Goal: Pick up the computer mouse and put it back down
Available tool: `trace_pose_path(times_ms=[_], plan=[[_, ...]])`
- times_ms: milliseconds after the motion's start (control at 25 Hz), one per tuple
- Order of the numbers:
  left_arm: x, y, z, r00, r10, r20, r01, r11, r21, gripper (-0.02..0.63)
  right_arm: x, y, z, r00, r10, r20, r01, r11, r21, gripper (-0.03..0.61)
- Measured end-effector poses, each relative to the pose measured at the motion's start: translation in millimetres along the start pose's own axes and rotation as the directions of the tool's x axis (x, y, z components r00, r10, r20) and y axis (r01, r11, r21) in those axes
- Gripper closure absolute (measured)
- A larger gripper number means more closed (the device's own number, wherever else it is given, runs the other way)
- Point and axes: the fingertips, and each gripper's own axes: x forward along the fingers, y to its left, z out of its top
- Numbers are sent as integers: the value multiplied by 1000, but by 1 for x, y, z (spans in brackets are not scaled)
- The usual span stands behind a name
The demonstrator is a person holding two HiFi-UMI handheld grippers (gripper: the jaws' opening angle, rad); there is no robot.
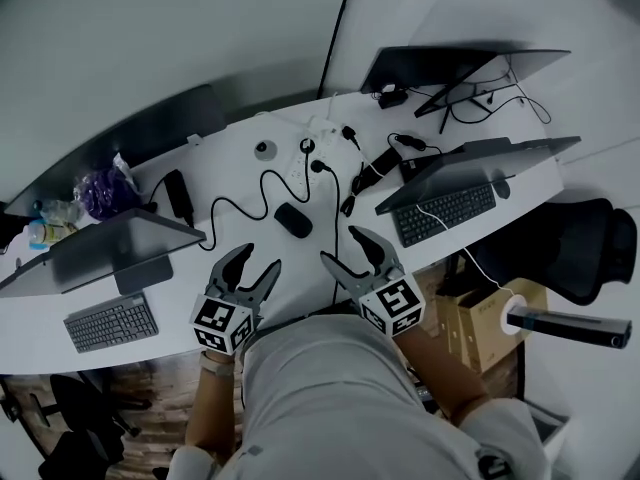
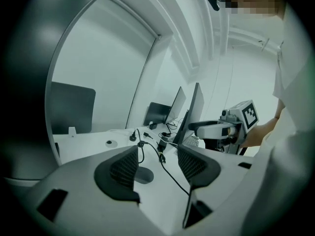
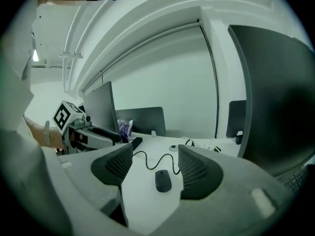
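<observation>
Curving desk (image 1: pixel 230 173) bears mouse (image 1: pixel 293 219); grey walls (image 1: pixel 150 28)

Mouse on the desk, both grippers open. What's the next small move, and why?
Probably ease the right gripper forward and down toward the computer mouse: its jaws stand open, and the mouse lies untouched on the desk ahead, framed between them.

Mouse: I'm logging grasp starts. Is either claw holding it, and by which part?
Nothing is held. The left claw and right claw are both open and empty; the mouse lies on the desk, ahead of them, untouched.
</observation>
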Motion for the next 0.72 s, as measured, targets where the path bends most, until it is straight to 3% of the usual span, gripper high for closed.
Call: trace_pose_path(times_ms=[440,720], plan=[[-10,-16,30,991,-70,112,67,997,34,378,-26,12,13,993,-22,119,25,999,-20,291],[-21,-20,44,980,-67,189,56,996,66,399,-32,18,14,987,-32,157,36,999,-26,299]])
